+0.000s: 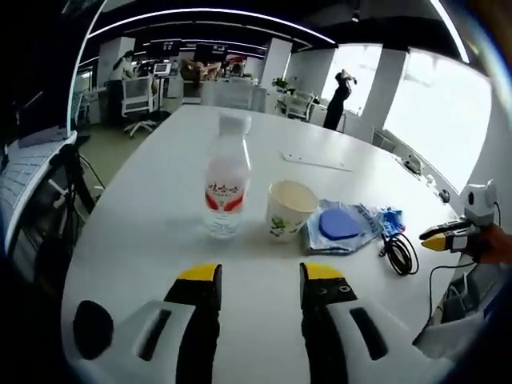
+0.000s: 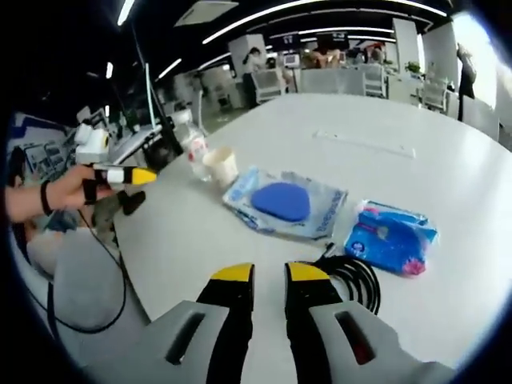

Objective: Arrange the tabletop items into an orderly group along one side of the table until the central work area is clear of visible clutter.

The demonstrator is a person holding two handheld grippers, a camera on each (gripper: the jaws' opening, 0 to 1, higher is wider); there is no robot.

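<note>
Clutter sits in a loose cluster on the white table (image 1: 160, 200), toward the near edge. In the left gripper view a clear water bottle (image 1: 226, 180) with a red-and-white label and a white cap stands upright. Just beside it stands a paper cup (image 1: 288, 210) printed with a small green motif. Next to the cup lies a clear plastic packet (image 1: 346, 228) holding a round blue pad, and past that a smaller blue packet (image 1: 390, 218). A coiled black cable (image 1: 400, 252) lies near the table's edge.

The left gripper (image 1: 260, 276) hovers low over the bare tabletop short of the bottle and cup, its yellow-tipped jaws standing apart with a clear gap and nothing between them. It also comes into the right gripper view (image 2: 120, 176) from the left, held in a person's hand (image 2: 60, 192).

In the right gripper view the right gripper (image 2: 268, 276) has its jaws parted by only a narrow gap, empty, right beside the black cable (image 2: 352, 280). Ahead lie the pad packet (image 2: 288, 204) and the blue packet (image 2: 392, 236), apart from each other. Farther off stand the cup (image 2: 222, 166) and the bottle (image 2: 196, 152), which is blurred here and may be touching the cup. The right gripper also shows at the right of the left gripper view (image 1: 448, 234).

A long pale strip, perhaps a ruler (image 2: 364, 144), lies well apart on the far tabletop.
</note>
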